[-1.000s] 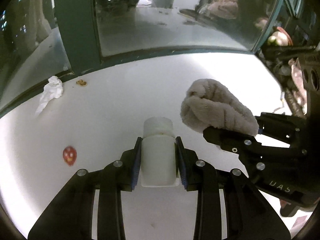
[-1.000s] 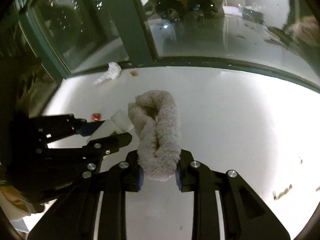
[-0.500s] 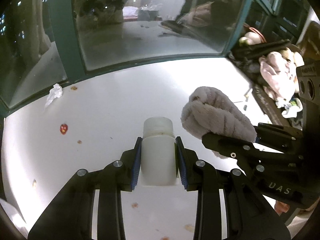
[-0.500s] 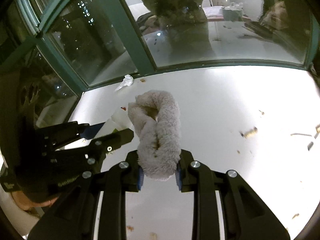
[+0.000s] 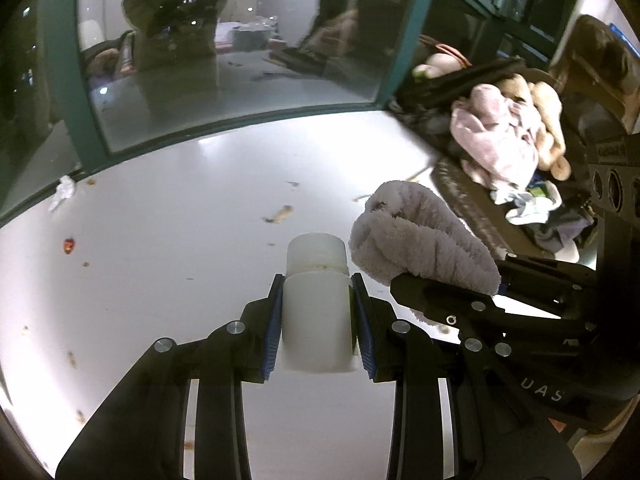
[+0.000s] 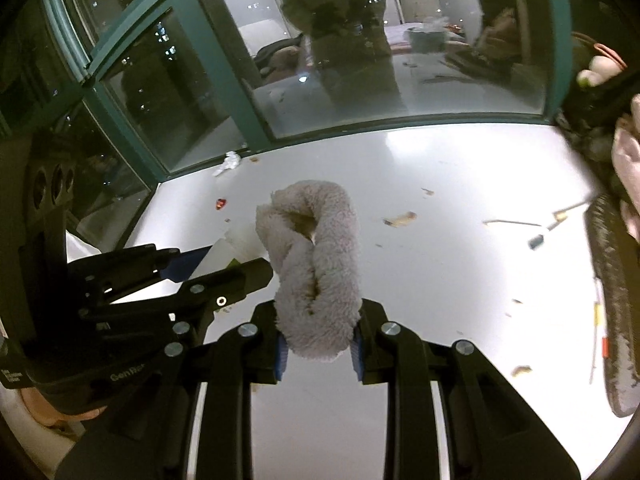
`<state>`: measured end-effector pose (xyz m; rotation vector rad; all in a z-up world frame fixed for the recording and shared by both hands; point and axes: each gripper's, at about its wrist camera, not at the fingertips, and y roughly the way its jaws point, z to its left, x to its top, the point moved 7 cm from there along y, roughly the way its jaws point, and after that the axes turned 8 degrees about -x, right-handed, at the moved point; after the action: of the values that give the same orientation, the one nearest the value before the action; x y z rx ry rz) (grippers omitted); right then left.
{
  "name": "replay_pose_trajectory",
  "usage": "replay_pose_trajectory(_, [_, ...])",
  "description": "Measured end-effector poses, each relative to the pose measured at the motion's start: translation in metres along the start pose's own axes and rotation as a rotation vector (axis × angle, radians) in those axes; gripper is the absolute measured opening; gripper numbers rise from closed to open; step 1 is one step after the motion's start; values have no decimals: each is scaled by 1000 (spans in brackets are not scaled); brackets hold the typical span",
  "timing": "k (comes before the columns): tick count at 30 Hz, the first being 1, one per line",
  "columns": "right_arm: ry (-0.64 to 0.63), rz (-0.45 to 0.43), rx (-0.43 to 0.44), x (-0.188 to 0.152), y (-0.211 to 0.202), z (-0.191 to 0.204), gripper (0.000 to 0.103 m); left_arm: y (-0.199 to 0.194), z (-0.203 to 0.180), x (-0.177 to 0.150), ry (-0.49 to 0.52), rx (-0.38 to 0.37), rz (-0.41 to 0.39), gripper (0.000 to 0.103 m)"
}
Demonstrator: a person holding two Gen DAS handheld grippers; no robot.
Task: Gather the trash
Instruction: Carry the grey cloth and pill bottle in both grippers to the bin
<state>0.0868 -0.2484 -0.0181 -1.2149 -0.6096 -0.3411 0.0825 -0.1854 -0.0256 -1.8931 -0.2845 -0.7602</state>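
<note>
White floor (image 5: pixel 168 208) with tissue (image 5: pixel 64 191), scattered crumbs (image 5: pixel 280 214).

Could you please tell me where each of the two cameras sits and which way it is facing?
Left wrist: on the left gripper, looking along its fingers at the clamped white bottle, white table and window.
Right wrist: on the right gripper, looking past the held grey towel.
Shared: each sees the other gripper, crumpled tissue, red scrap.

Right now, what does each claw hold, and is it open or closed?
Left claw: closed on the white plastic bottle.
Right claw: closed on the grey rolled towel.
</note>
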Motion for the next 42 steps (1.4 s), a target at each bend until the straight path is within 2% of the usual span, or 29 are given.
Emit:
replay_pose_trajectory(7, [14,-8,-26,-22,-31,-47,24,17,-54,-4,7,-37,12,30])
replay_pose_trajectory(11, [72,-22,-56,-35,-48,-63,24,18,-77,-6,71,-66,28,30])
replay_pose_trajectory(16, [126,-52,-117,-47,-63,-69,24,16,-94,-12,146,-119,43,30])
replay_pose_trajectory(24, [222,-79,-216,-81,-92,-61,24,4,-110,-41,240,-222,97,30])
replay_pose_trajectory(31, [333,-80,-328,-123,-116,-56,24,-1,-131,-71,323,-313,140,30])
replay_pose_trajectory(36, [381,-75,-405,-147,-136,-56,24,-6,-158,-92,406,-365,159,30])
replay_pose_trajectory(42, [452,-108,-478,-170,-165,-66,24,-12,-192,-102,462,-424,162,30])
